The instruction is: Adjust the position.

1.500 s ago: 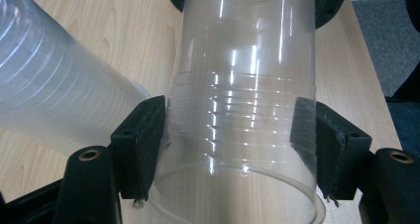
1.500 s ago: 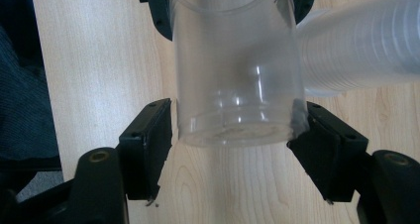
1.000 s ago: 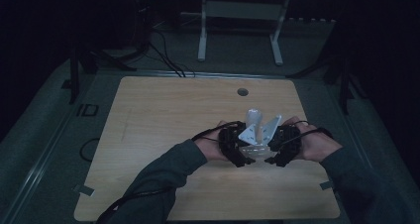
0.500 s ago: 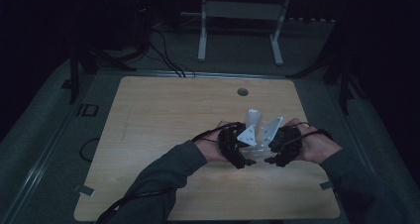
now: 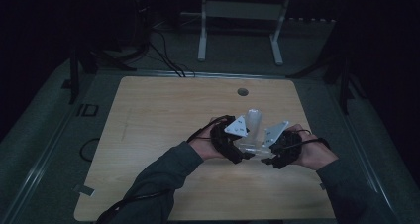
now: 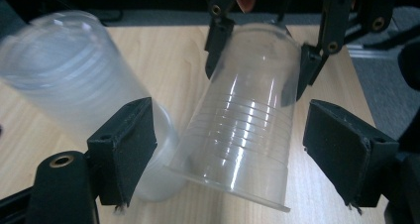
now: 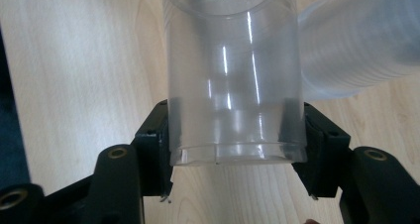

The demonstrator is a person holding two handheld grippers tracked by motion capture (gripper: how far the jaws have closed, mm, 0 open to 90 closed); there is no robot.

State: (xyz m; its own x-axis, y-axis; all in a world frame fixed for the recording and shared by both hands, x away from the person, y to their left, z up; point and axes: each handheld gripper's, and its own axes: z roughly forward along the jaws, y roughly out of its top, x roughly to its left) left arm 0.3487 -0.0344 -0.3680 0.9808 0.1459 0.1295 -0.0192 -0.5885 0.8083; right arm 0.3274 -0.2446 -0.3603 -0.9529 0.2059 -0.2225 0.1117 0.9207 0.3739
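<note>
Right gripper clamped on a clear cup, left gripper letting go beside a cup stack

In the high view, both grippers meet on the wooden table [image 5: 148, 135] toward 4 o'clock from its centre. The right gripper [image 7: 236, 135] pinches the base end of a single clear plastic cup [image 7: 233, 75], its pads pressed against both sides of the wall. The left gripper [image 6: 233, 149] stands wide: its jaws have just been opening, and the same cup [image 6: 247, 130] lies tilted between them with a gap on each side. Just beside that cup, at 10 o'clock in the left gripper view, lies the stack of cups [image 6: 69, 80], frosted-looking, partly behind the left jaw.
</note>
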